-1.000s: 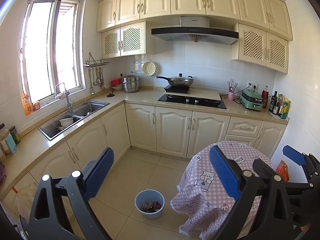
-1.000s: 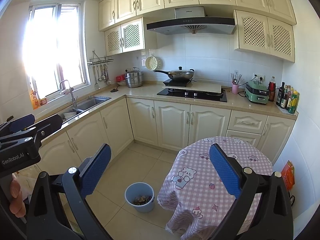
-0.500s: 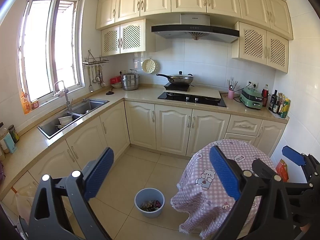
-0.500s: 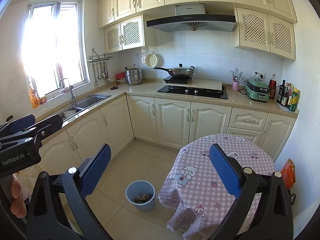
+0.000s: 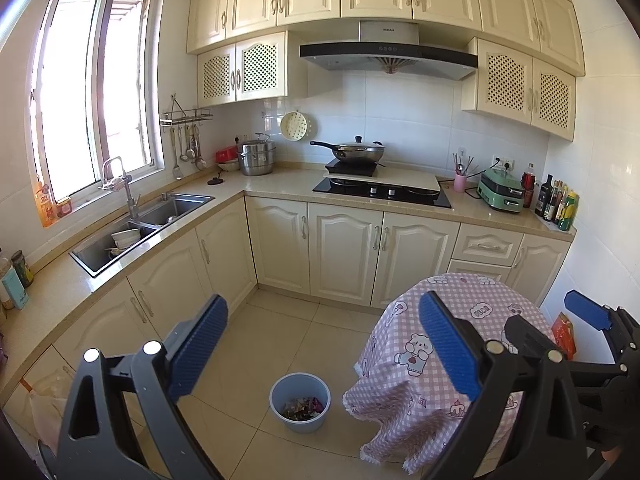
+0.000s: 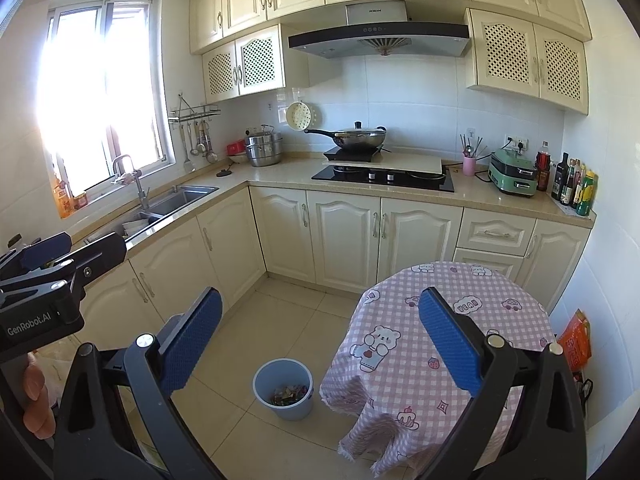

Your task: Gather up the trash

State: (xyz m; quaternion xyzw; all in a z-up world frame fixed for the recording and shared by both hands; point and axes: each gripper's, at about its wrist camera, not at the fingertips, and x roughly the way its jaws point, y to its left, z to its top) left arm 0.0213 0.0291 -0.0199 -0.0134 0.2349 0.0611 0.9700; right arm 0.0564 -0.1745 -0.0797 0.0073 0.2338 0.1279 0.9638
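A light blue bin stands on the tiled floor with mixed scraps of trash in its bottom; it also shows in the right wrist view. My left gripper is open and empty, held high above the floor. My right gripper is open and empty at about the same height. The right gripper shows at the right edge of the left wrist view. The left gripper shows at the left edge of the right wrist view.
A round table with a pink checked cloth stands right of the bin. Cream cabinets and an L-shaped counter run behind, with a sink, a hob, a wok and bottles. An orange bag leans by the right wall.
Both views have tilted or risen slightly, so the kitchen sits a little lower in frame. Both grippers stay open and empty.
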